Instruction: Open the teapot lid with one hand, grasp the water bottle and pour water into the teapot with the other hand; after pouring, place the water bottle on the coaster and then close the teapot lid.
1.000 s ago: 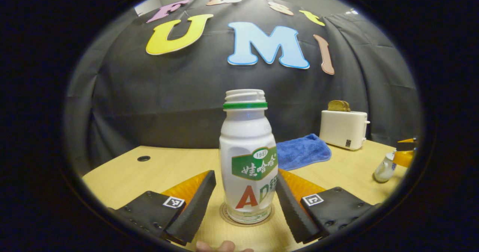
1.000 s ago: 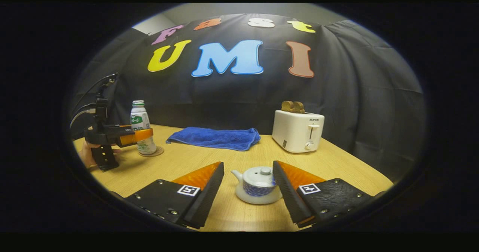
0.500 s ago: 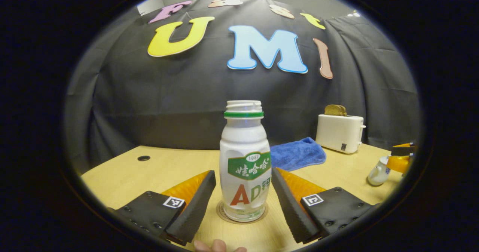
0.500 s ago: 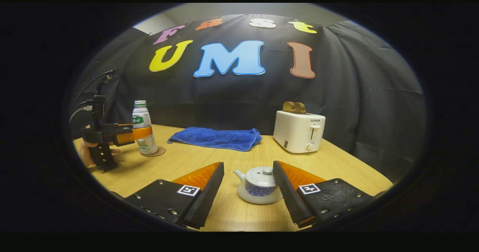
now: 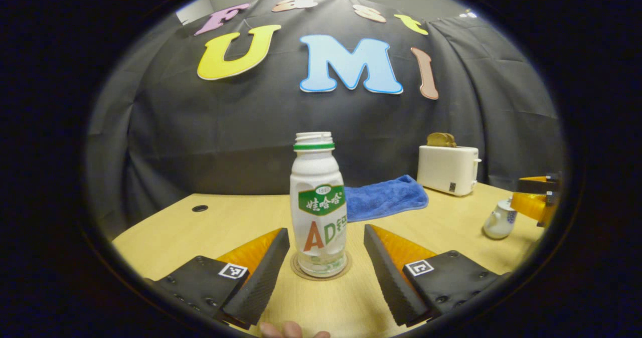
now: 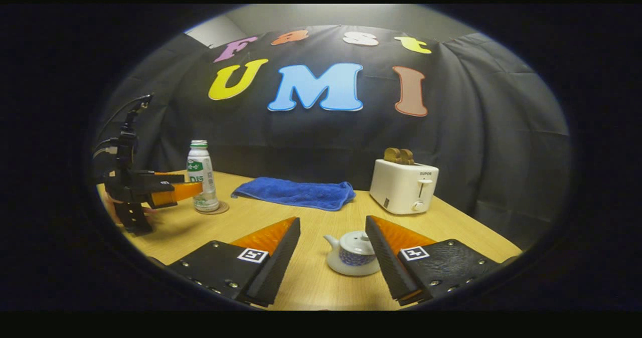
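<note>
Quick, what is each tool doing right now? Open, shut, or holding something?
Left tool: open, holding nothing; the water bottle stands on the coaster ahead.
Right tool: open, holding nothing; the teapot sits between its fingers, lid on.

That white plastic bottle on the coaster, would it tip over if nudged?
Probably: the white plastic bottle is tall and narrow on a small round coaster. It looks dented, so likely thin and squashy. It has no cap, so tipping might spill.

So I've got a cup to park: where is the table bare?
Bare wood lies between the bottle on its coaster and the teapot, in front of the towel. The far left corner by the table hole is free too. It is crowded around the toaster and teapot.
</note>
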